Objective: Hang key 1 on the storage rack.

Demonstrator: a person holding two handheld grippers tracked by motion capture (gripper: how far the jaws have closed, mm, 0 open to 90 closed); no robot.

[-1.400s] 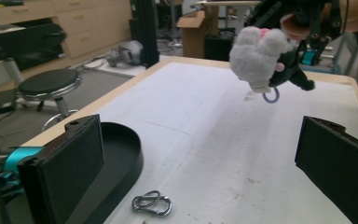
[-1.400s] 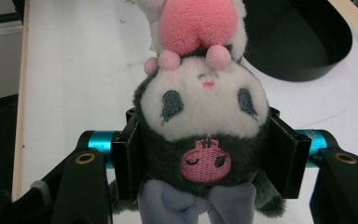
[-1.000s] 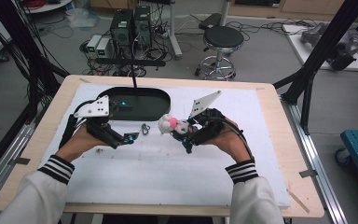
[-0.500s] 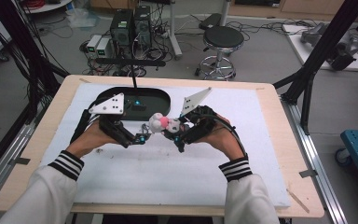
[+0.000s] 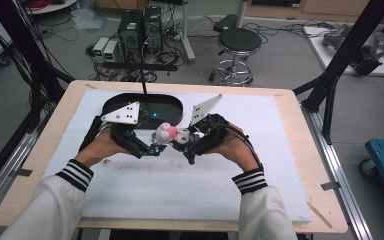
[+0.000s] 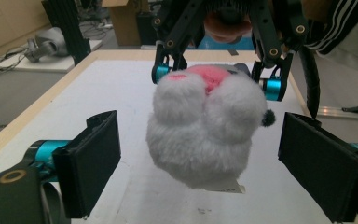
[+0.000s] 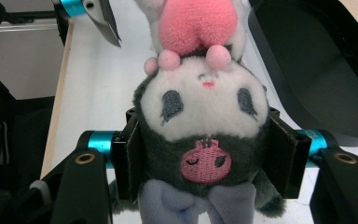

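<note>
A small plush toy (image 5: 171,134), white and grey with a pink cap and a lilac bow, hangs above the white board between both hands. My right gripper (image 5: 186,147) is shut on its dark body (image 7: 205,121), pads pressed into both sides, with the face turned to the right gripper view. My left gripper (image 5: 152,148) faces it from the left. In the left gripper view the toy's fluffy white back (image 6: 200,130) sits between the two black pads (image 6: 93,163), with a gap on each side. The left jaws have just been closing and do not touch the toy.
A black oval tray (image 5: 172,102) lies on the white foam board (image 5: 180,195) just behind the hands. The board covers a wooden table (image 5: 300,150). On the floor beyond stand a stool (image 5: 235,50) and computer cases (image 5: 140,30).
My left gripper has moved right, up to the toy, so the toy now sits between its jaws. The right gripper has kept its grip and hardly moved.
</note>
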